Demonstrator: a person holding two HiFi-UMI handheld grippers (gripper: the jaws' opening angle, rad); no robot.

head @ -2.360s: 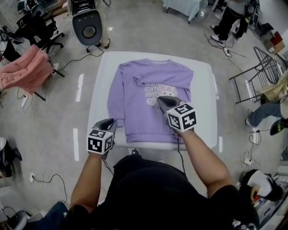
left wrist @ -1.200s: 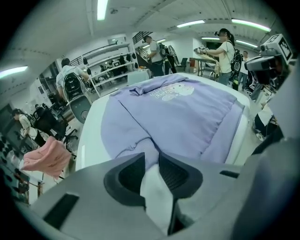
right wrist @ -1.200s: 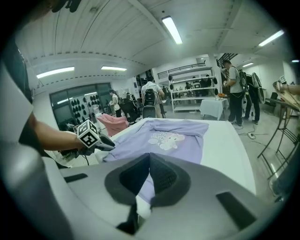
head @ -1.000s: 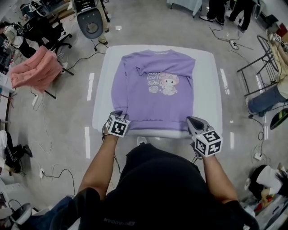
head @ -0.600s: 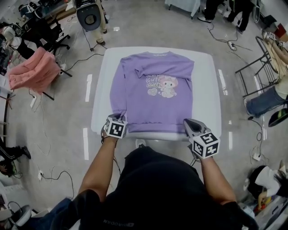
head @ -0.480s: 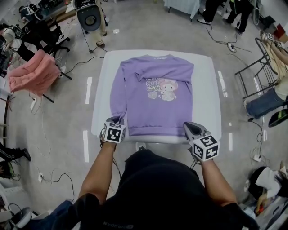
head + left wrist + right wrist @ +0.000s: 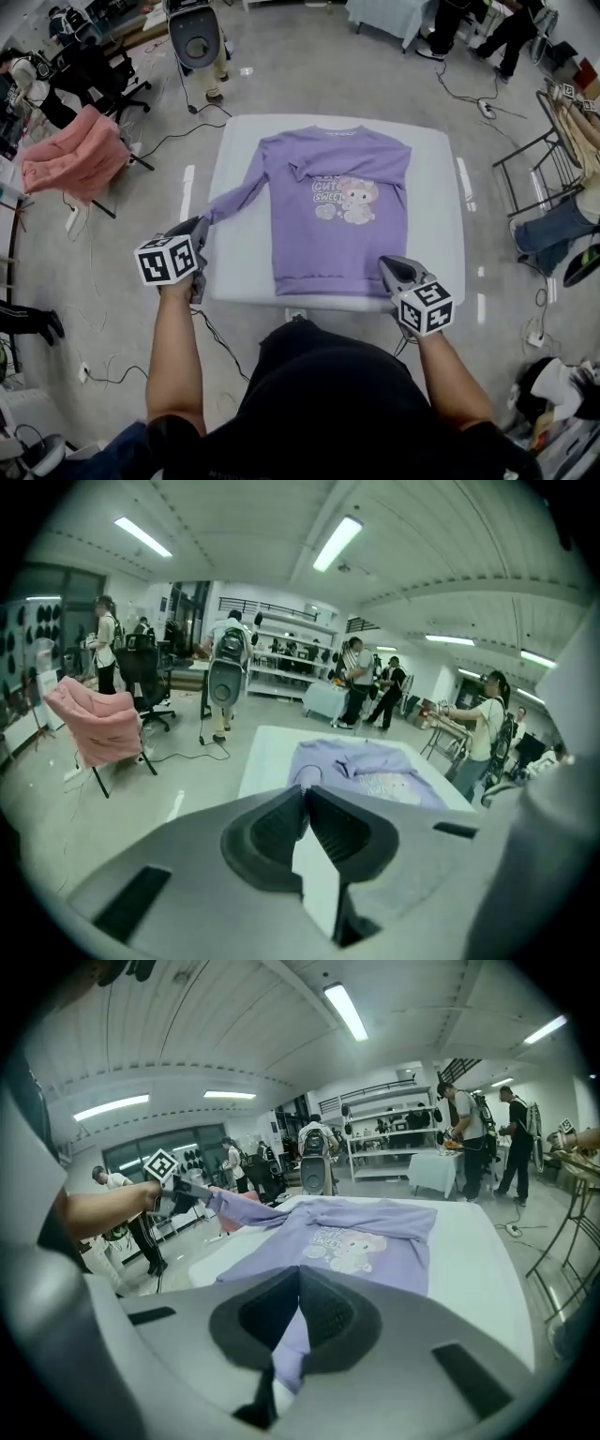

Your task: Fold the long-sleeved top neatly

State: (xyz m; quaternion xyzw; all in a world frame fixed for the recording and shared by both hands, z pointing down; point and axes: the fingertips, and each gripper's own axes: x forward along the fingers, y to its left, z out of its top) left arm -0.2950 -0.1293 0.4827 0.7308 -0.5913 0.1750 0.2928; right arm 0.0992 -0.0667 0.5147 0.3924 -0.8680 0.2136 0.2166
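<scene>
A purple long-sleeved top point(image 7: 333, 202) with a cartoon print lies face up on the white table point(image 7: 436, 206). My left gripper point(image 7: 199, 230) is raised off the table's left edge. Its jaws are closing, pinched on the cuff of the left sleeve point(image 7: 230, 199), which stretches taut from the shoulder. In the left gripper view the cuff shows at the jaw tips of that gripper point(image 7: 305, 787). My right gripper point(image 7: 386, 267) is shut on the hem's right corner, and purple cloth point(image 7: 291, 1344) sits between its jaws. The top's right sleeve lies folded across the chest.
A pink garment point(image 7: 70, 150) hangs over a chair at the left. A grey stand point(image 7: 195, 42) is beyond the table's far edge. A metal rack point(image 7: 548, 159) and people stand at the right. Cables lie on the floor.
My left gripper closed on the sleeve cuff at the hem's left corner, then rose and swung out to the left, drawing the sleeve away from the body. The right gripper stayed near the hem's right corner.
</scene>
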